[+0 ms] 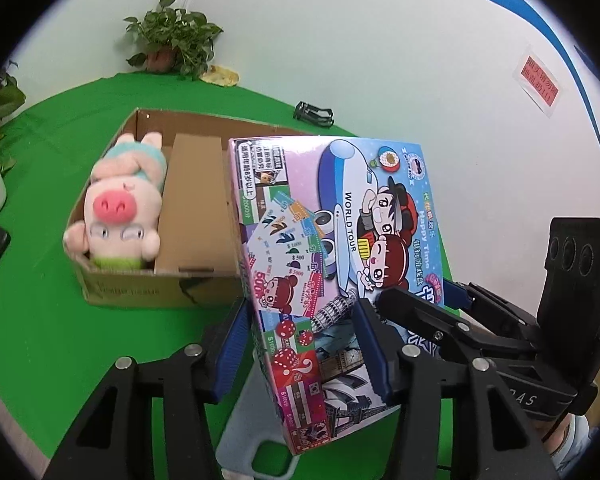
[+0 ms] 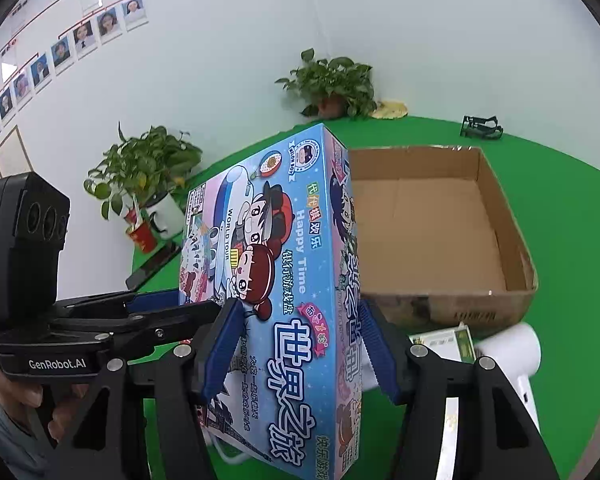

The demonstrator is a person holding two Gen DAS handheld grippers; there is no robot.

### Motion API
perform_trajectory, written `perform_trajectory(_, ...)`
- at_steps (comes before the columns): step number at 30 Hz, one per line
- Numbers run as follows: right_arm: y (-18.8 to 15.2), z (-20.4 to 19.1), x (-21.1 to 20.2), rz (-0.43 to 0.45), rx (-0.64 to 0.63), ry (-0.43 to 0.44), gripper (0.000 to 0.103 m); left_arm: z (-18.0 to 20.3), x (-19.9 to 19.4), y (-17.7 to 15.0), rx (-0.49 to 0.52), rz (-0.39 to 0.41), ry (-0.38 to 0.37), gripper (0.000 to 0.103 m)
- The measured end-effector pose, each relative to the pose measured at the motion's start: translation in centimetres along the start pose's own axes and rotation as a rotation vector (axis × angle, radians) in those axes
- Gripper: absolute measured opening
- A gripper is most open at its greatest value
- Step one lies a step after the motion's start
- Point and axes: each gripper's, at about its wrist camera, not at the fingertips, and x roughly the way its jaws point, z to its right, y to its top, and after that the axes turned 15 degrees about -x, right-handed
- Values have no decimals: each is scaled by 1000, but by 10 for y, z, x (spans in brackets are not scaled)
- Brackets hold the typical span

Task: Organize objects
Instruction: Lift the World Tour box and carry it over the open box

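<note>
Game box (image 1: pixel 332 264) sits clamped between our 2 grippers, left (image 1: pixel 304 344) and right (image 2: pixel 300 344); carton (image 1: pixel 148 280) at 10 o'clock.

The game box (image 1: pixel 324 272) is printed card with a glossy sheen. Behind it, the carton (image 1: pixel 140 288) is matt brown corrugated cardboard, holding a fuzzy cloth pig toy (image 1: pixel 116 208). Matt green cloth covers the bench (image 1: pixel 40 340). Beside the carton, a white tube (image 2: pixel 508 344) looks like smooth plastic.
</note>
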Motion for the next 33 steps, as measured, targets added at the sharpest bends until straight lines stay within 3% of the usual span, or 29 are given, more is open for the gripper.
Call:
perform_trajectory(16, 82, 44, 10, 106, 50, -30, 57, 33, 12, 80, 123, 100, -7, 51)
perform_trajectory(27, 120, 93, 51, 84, 109, -20, 57, 36, 54, 127, 140, 53, 17, 51)
perform_trajectory(33, 117, 130, 88, 30, 159, 1, 57, 30, 94, 131, 112, -17, 43, 51)
